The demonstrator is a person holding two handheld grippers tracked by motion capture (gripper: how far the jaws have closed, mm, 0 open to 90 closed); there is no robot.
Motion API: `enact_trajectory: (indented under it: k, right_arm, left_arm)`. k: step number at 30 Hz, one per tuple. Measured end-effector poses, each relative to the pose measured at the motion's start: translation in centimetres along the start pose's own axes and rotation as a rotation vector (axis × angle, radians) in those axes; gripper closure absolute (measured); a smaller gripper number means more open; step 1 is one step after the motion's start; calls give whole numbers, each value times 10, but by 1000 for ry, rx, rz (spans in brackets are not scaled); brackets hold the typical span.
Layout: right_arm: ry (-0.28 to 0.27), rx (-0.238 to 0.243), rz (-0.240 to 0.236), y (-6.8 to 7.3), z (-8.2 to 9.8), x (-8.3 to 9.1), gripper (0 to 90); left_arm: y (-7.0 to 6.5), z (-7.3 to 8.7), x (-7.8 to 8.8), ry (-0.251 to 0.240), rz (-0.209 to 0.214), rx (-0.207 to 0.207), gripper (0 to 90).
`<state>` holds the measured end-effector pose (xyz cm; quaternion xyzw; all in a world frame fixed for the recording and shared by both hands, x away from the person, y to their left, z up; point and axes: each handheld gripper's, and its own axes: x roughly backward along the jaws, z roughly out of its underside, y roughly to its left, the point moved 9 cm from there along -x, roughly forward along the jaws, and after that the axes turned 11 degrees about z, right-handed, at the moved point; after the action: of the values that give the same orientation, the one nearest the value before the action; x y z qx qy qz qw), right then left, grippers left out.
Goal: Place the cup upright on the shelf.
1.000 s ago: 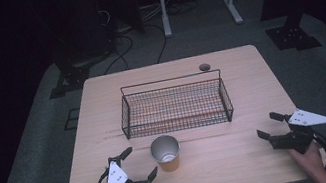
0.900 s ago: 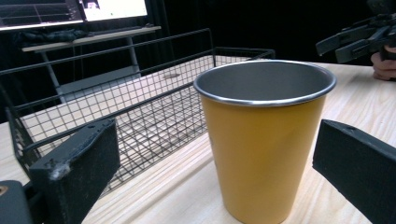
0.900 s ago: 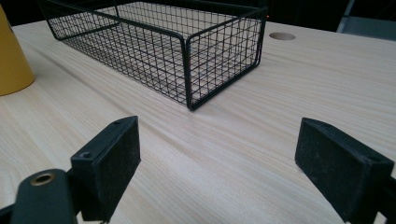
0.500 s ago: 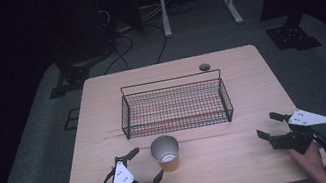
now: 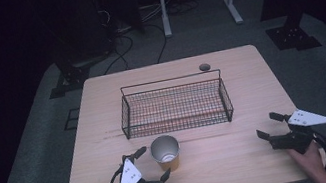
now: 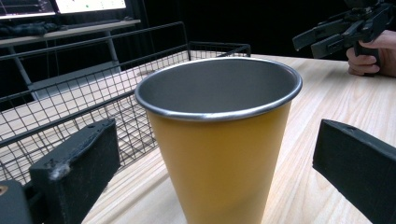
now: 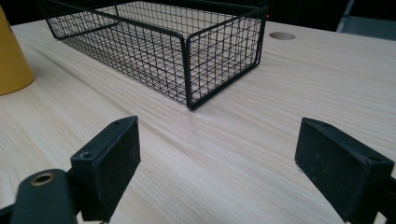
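Observation:
A yellow cup [image 5: 166, 153] with a bare steel inside stands upright on the wooden table [image 5: 250, 81], just in front of the black wire basket [image 5: 175, 103]. My left gripper [image 5: 153, 163] is open at the cup's near left side. In the left gripper view the cup [image 6: 219, 140] stands between the two spread jaws, touching neither. My right gripper [image 5: 267, 125] is open near the table's right front, holding nothing. In the right gripper view its jaws [image 7: 233, 163] hover over bare wood, with the basket [image 7: 163, 42] ahead and the cup [image 7: 11, 60] at the far left edge.
The basket [image 6: 70, 107] holds nothing that I can see. A round cable hole [image 5: 204, 67] sits in the tabletop behind it. Stand legs and cables lie on the dark floor beyond the table. The right gripper [image 6: 345, 25] and its hand appear far off in the left gripper view.
My left gripper has slid to the right toward the cup, so its open jaws now flank it. The right gripper and the cup have stayed in place.

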<state>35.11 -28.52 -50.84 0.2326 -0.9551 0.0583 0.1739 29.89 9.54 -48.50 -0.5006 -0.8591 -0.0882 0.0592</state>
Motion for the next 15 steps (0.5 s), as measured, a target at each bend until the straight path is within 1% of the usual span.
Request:
enact_trajectory:
  k: [2,3,4,5,7,9,11,13,15]
  right_arm:
    - [0,0,0,0,0,0,131]
    - [-1,0,-2,0,0,0,131]
    - [-1,0,-2,0,0,0,131]
    - [0,1,-2,0,0,0,131]
    - [0,2,-1,0,0,0,131]
    - [1,1,-1,0,0,0,131]
    - [1,3,-3,0,0,0,131]
    - [1,3,-2,1,0,0,131]
    - [2,1,-2,0,0,0,131]
  left_arm:
    - [0,0,-2,3,-2,-5,0]
    - [0,-1,-3,2,-1,0,0]
    - [1,-2,-4,-3,2,17,0]
    - [1,-2,-4,-3,2,17,0]
    - [2,-3,-6,-6,-1,37,0]
    - [2,-3,-8,-10,6,41,0]
    - [0,-3,-11,-1,14,42,0]
    - [-2,-3,-17,6,17,55,0]
    - [-2,-3,-19,11,21,52,0]
